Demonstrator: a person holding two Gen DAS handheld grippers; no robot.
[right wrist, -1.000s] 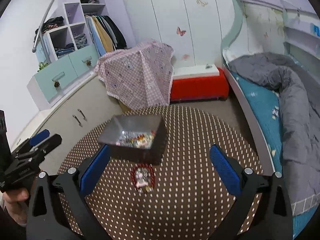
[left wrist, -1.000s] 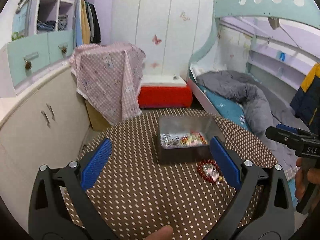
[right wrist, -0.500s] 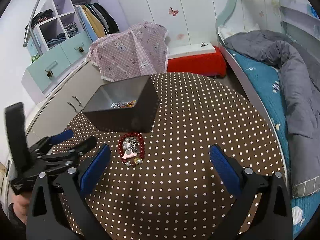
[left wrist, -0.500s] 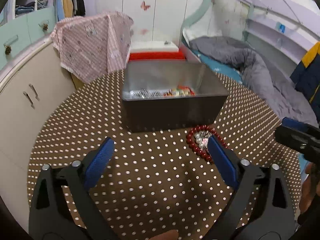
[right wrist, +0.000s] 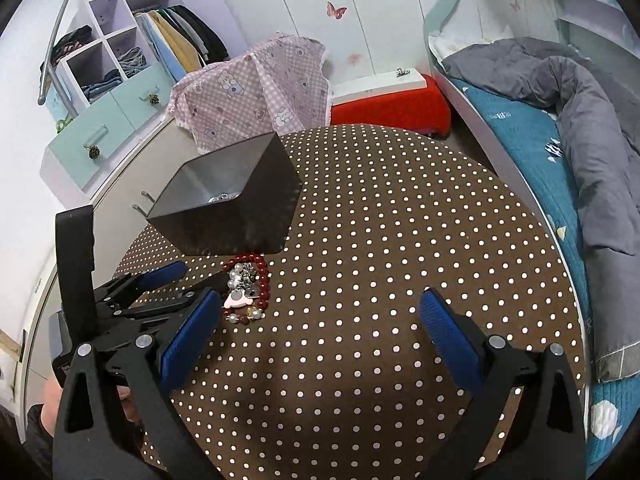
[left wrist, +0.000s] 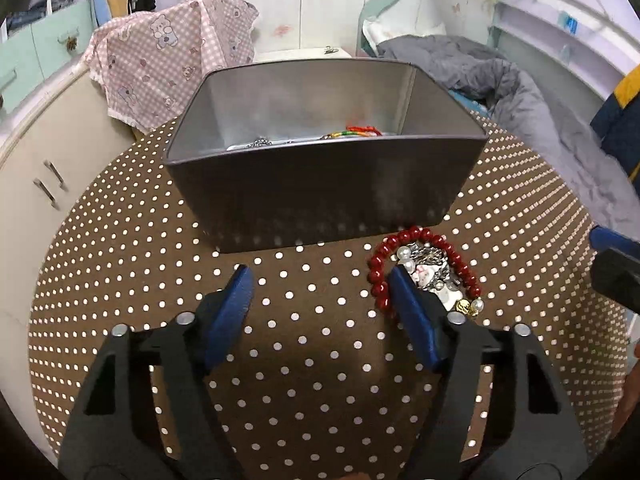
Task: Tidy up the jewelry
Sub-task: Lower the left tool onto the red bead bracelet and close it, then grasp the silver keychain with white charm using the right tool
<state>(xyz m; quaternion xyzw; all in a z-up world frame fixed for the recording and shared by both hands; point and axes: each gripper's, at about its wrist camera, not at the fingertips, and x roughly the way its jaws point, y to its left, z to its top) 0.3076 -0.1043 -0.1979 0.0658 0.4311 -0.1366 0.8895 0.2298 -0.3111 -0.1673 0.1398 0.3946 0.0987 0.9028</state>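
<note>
We see the left hand-held gripper (left wrist: 320, 280) closing on nothing, the red bead bracelet (left wrist: 424, 264) just beside its right finger, on the tabletop (left wrist: 120, 280)

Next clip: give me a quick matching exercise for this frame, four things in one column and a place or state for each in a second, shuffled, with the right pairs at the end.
Things:
1. red bead bracelet
2. grey box
3. left gripper
4. right gripper

Places or states:
A. jaws wide, only bare tablecloth between them
B. open-topped, a few pieces already inside
C. on the cloth just in front of the box, ringing a small heap of pearls and charms
D. jaws closing, right finger at the bracelet's edge, nothing gripped

Pairs: 1-C, 2-B, 3-D, 4-A
</note>
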